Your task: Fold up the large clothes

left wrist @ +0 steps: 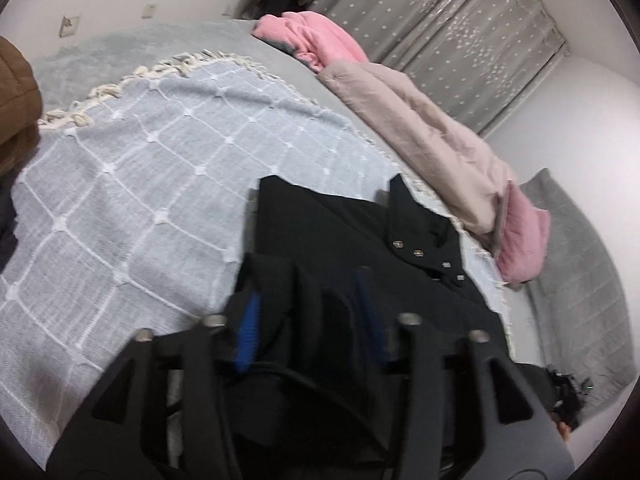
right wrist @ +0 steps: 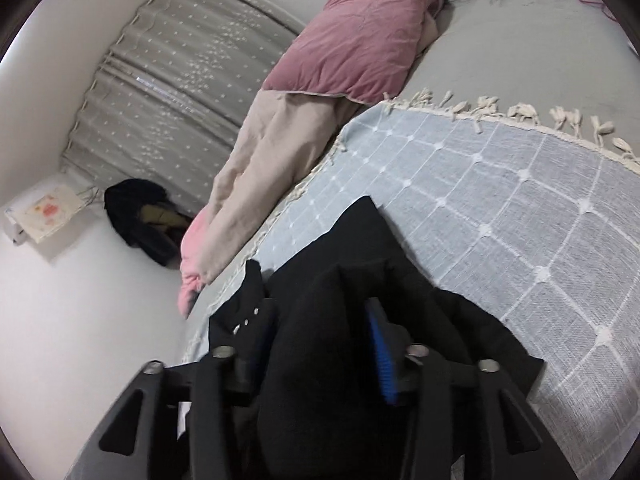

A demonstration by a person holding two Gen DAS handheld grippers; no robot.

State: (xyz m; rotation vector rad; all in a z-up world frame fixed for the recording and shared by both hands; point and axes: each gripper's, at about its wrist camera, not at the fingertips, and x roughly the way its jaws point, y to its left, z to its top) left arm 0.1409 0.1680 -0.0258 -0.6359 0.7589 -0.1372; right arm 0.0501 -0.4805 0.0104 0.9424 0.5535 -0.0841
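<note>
A black coat of thick woven cloth with small metal buttons (left wrist: pixel 352 236) lies on a pale blue woven throw with a white grid pattern and cream tassels (left wrist: pixel 160 168), which is spread over a grey bed (left wrist: pixel 288 60). In the left wrist view the coat's far corner and its pointed collar reach toward the pinkish bedding, and a row of buttons shows near the right edge of the garment.

The left gripper (left wrist: pixel 310 312) points down over the near part of the coat. Its jaws stand apart, the blue-lined fingers (left wrist: pixel 248 332) either side of a ridge of black cloth; the cloth sits between them, but the pads do not visibly press on it.

The right gripper (right wrist: pixel 320 340) is also over the coat, near its buttoned edge. Its jaws are spread too, with a thick bunch of black cloth rising between them; one blue pad (right wrist: pixel 382 350) is clear to see, the other is hidden by the fabric, and whether any pad touches the cloth I cannot tell.

Beside the throw lies a rolled beige and pink quilt (left wrist: pixel 420 120), with a dusty pink pillow (right wrist: pixel 352 40) at its end. Grey curtains dotted with small white stars (left wrist: pixel 460 32) hang behind the bed. A brown padded garment (left wrist: pixel 16 100) sits at the left edge of the left wrist view, and a heap of dark clothes (right wrist: pixel 140 216) lies by the white wall in the right wrist view
</note>
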